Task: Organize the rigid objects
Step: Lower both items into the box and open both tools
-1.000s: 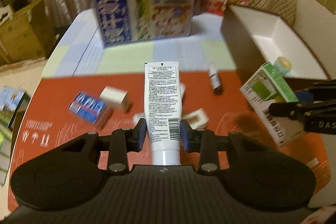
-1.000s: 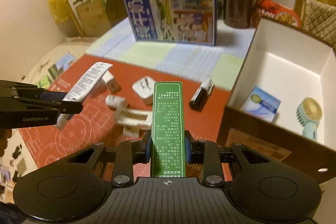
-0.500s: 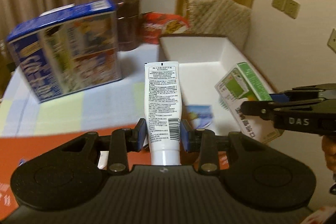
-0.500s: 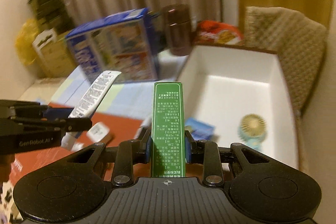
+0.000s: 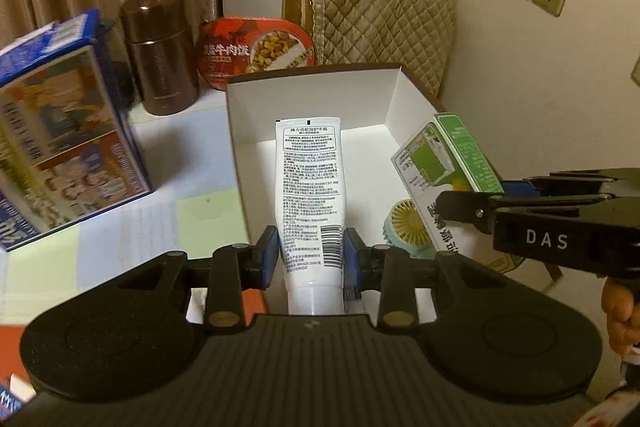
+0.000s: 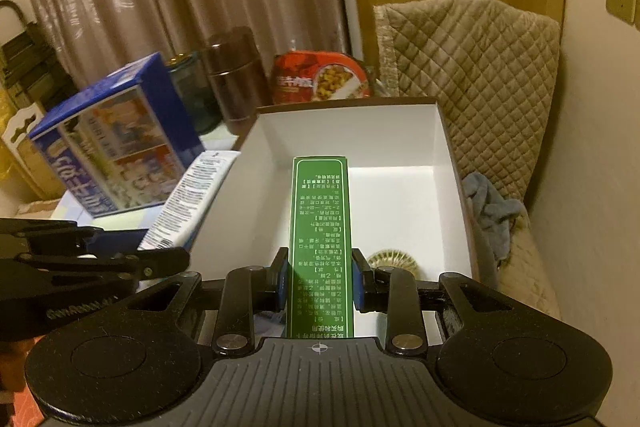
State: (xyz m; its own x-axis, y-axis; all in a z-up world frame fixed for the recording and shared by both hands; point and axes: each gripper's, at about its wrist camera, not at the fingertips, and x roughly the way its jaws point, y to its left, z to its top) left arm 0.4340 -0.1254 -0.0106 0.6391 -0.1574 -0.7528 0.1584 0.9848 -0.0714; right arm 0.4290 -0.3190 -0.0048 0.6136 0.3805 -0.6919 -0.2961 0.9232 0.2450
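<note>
My left gripper is shut on a white tube with black print, held above the near end of an open white box. My right gripper is shut on a green carton, held over the same box. The carton and right gripper also show at the right of the left wrist view. The tube and left gripper show at the left of the right wrist view. A small teal and yellow fan lies inside the box.
A large blue picture box stands to the left. A brown canister and a red food tub stand behind the white box. A quilted chair back and the wall are close on the right.
Both grippers have swung right from the red mat with its small items to over the white box, each still holding its item.
</note>
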